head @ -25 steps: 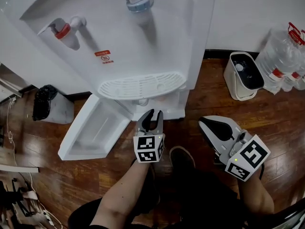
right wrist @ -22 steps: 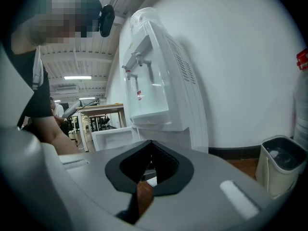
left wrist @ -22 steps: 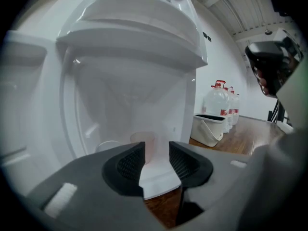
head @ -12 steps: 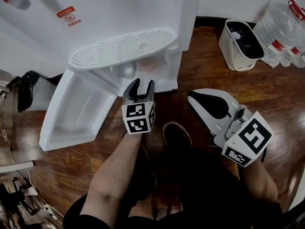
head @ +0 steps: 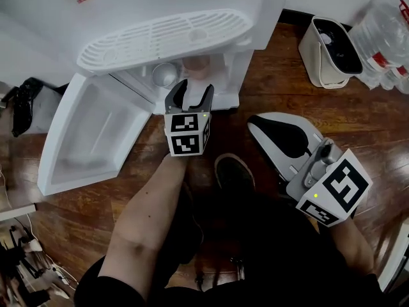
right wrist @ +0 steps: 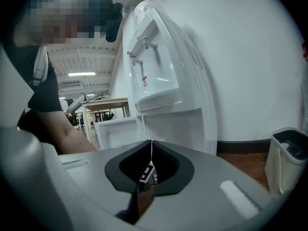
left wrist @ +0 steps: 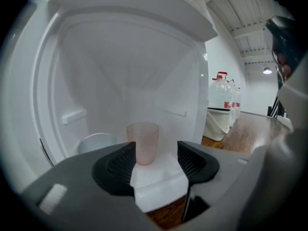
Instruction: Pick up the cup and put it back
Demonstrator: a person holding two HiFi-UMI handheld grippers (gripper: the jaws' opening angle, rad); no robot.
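Observation:
A translucent pink cup (head: 196, 64) stands upright on the white floor of the water dispenser's open lower cabinet (head: 220, 88), with a steel cup (head: 165, 75) at its left. In the left gripper view the pink cup (left wrist: 143, 142) stands just beyond the jaw tips, nearer the left jaw, untouched. My left gripper (head: 190, 96) hangs in front of the cabinet mouth; its jaws have just been opening, and nothing is pressed between them. My right gripper (head: 281, 130) is lower right over the wood floor, its jaws shut together on nothing (right wrist: 151, 153).
The cabinet door (head: 89, 133) hangs open to the left. The drip tray (head: 166, 37) overhangs the cabinet. A white bin (head: 329, 51) and water bottles (head: 386, 40) stand at the right wall. A dark shoe (head: 233, 174) is under the grippers, black gear (head: 19, 107) at far left.
The left gripper has come down and closer to the cabinet mouth and its jaws have widened. The cups inside the cabinet have come into view. The right gripper sank slightly, still shut.

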